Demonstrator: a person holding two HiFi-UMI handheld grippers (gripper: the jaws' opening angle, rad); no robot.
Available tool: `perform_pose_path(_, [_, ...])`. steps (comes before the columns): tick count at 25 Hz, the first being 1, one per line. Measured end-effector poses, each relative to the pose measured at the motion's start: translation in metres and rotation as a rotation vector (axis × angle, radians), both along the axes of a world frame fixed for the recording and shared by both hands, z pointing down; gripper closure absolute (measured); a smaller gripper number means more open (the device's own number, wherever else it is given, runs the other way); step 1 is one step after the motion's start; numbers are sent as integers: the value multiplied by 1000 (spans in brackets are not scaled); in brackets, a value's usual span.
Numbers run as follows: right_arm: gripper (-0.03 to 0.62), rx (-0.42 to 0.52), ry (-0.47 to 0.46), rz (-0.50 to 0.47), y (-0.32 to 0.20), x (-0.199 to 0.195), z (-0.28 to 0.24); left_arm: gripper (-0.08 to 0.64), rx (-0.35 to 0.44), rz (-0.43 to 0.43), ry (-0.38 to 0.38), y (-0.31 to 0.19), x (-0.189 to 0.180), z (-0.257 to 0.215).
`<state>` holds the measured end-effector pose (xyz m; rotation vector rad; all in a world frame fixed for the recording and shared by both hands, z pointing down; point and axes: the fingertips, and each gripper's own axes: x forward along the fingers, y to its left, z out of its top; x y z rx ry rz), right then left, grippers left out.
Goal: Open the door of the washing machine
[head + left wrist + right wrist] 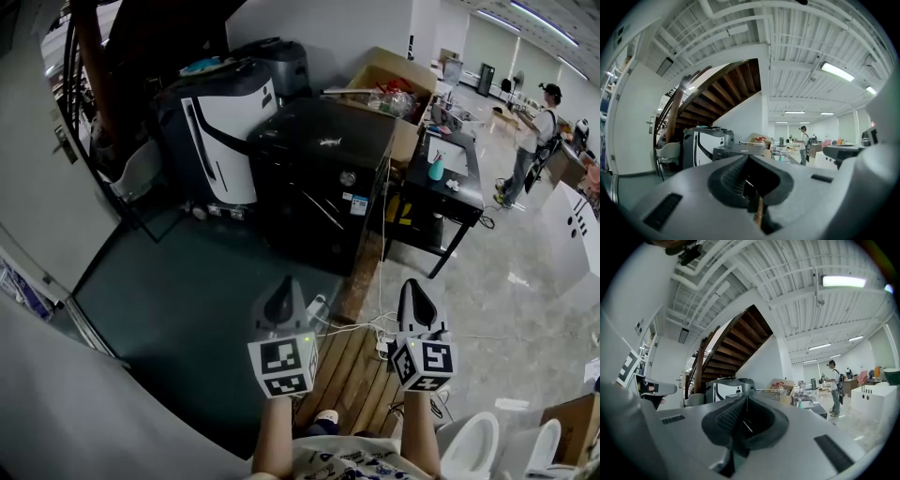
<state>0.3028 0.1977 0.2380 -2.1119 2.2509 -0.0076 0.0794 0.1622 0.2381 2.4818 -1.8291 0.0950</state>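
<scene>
The washing machine (pixel 319 173) is a black box-shaped appliance in the middle of the head view, with a round knob on its front and its door closed. It also shows far off in the left gripper view, as the washing machine (pixel 738 151) beyond the jaws. My left gripper (pixel 283 298) and right gripper (pixel 413 298) are held side by side close to my body, well short of the machine and pointing level toward it. Both are shut with nothing between their jaws, as seen for the left gripper (pixel 749 158) and the right gripper (pixel 743 399).
A dark machine with a white panel (pixel 220 131) stands left of the washing machine under a staircase. A cardboard box (pixel 394 80) and a black table (pixel 448 178) are to its right. Cables (pixel 361 328) lie on wooden planks below the grippers. A person (pixel 532 141) stands far right.
</scene>
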Motion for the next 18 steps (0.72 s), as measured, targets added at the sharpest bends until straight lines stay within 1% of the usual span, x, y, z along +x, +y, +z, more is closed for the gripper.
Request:
perform_pose_path(4, [574, 9, -3, -8, -1, -4, -1, 557, 3, 11, -3, -2, -3, 1])
perform_pose_path(8, [574, -6, 11, -12, -8, -7, 0, 557, 8, 24, -8, -8, -1, 0])
perform_pose_path(15, [572, -25, 8, -15, -18, -8, 3, 557, -21, 45, -12, -17, 7, 7])
perform_pose_path(18, [568, -29, 21, -32, -27, -12, 7, 557, -36, 47, -20, -24, 8, 13])
